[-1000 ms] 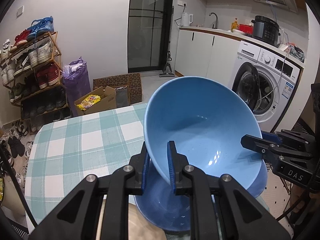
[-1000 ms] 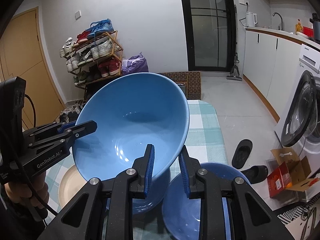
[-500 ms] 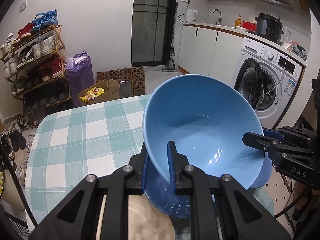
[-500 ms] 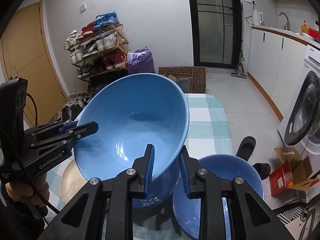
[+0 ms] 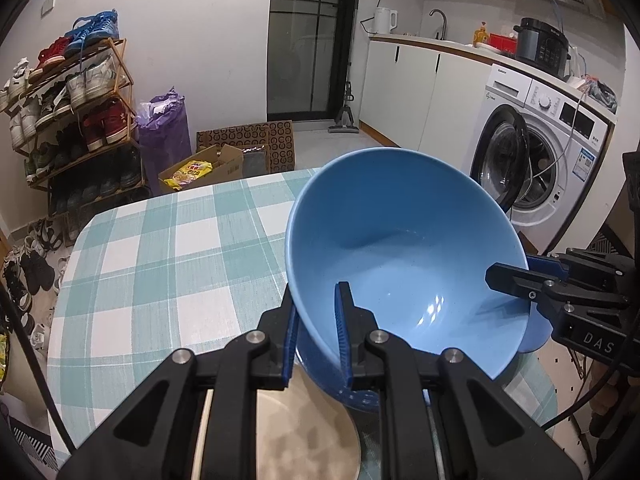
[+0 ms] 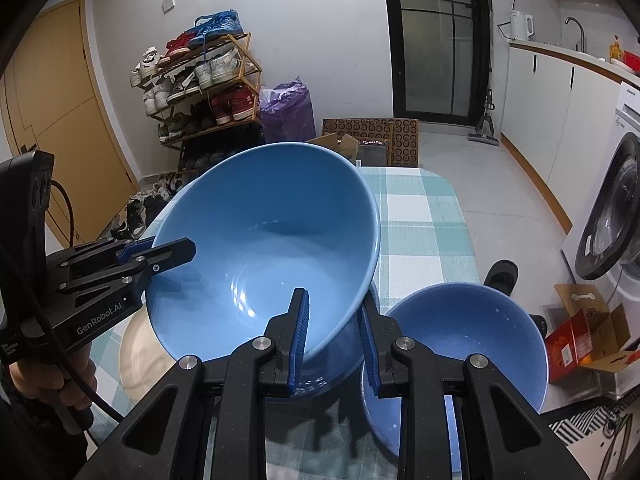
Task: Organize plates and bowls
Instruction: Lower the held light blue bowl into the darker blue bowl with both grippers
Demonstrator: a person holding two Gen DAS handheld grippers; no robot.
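Both tongs are clamped on the rim of one big blue bowl (image 5: 404, 256), held tilted above the table (image 5: 160, 264). Left tongs (image 5: 318, 336) pinch the rim at its near left edge, one blue pad inside the bowl and one outside. Right tongs (image 6: 332, 334) grip the rim on the opposite side the same way, one pad inside and one against the outer wall. In the left wrist view the right tongs reach in from the right edge, with a dark finger (image 5: 516, 280) lying over the rim. In the right wrist view the left tongs come in from the left, and a hand (image 6: 52, 376) grasps their handle low at the edge.

Under the tilted bowl sits a second blue bowl (image 6: 340, 364), its wall showing between and below the pads; whether the two touch cannot be told. A third blue bowl (image 6: 472, 344) stands just to the right of it on the table, upright and empty. A beige plate (image 6: 140, 356) lies to the left of the lower bowl, partly hidden by the tongs.

A green and white checked cloth covers the table. Beyond it stand a shoe rack (image 5: 76, 104), a purple bag (image 5: 164, 136) and a washing machine (image 5: 536, 168).
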